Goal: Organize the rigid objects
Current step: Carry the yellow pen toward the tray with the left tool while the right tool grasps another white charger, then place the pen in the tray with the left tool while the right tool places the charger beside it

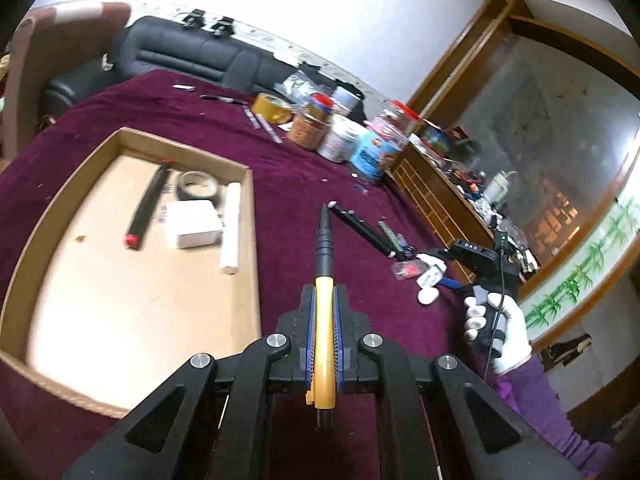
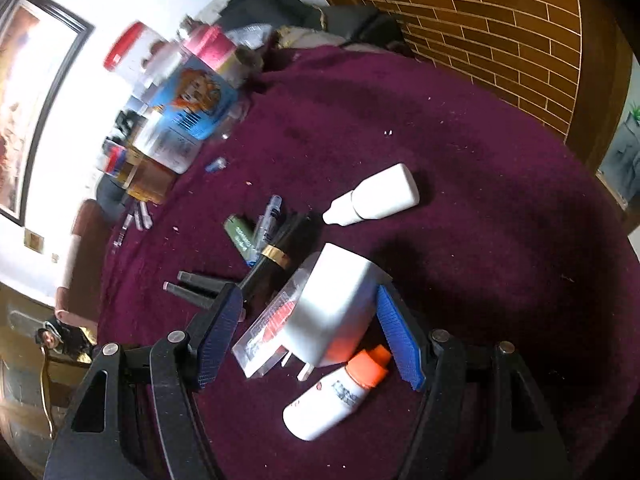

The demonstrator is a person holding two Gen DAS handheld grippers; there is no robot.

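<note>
Nearby, left hand-held gripper (image 1: 324, 320) clamps a pen (image 1: 325, 280); right hand-held gripper (image 2: 312, 336) gapes around a charger (image 2: 336, 304).

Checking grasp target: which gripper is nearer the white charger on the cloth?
Right. The right gripper is open with the white charger between its fingers. The left gripper, shut on a pen, sits well away from it.

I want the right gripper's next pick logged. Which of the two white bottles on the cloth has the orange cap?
The white bottle nearest the right gripper, lying just below its open jaws beside the white charger. The other bottle, farther out, is white all over, cap included.
</note>
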